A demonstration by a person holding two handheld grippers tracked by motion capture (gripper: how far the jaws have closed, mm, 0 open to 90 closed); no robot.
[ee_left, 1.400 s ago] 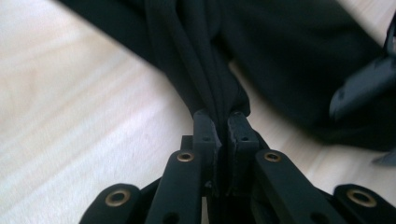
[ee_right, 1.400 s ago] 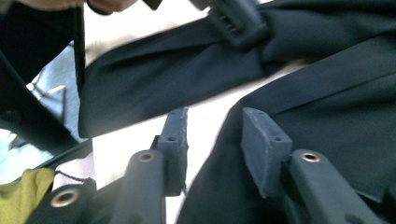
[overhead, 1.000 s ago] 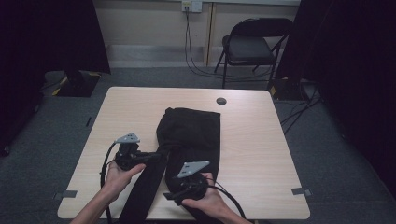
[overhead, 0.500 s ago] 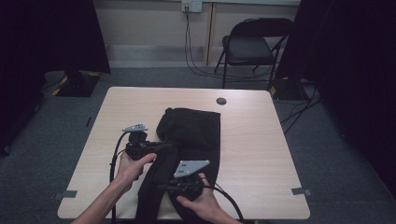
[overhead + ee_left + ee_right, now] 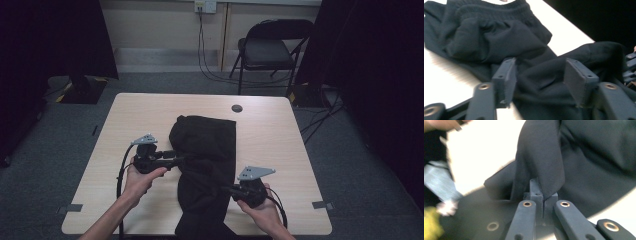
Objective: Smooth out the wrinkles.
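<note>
One black garment [image 5: 205,165] lies on the table [image 5: 280,145], pinched by right gripper [image 5: 543,192] jaws

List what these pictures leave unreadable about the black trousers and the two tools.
- Black trousers: the leg ends are cut off by the bottom edge of the high view.
- Right tool: shut on a fold of cloth; what lies under that fold is hidden.
- Left tool: jaws just opening around the cloth; the far fabric is blurred.
- Small dark disc: too small to identify.
</note>
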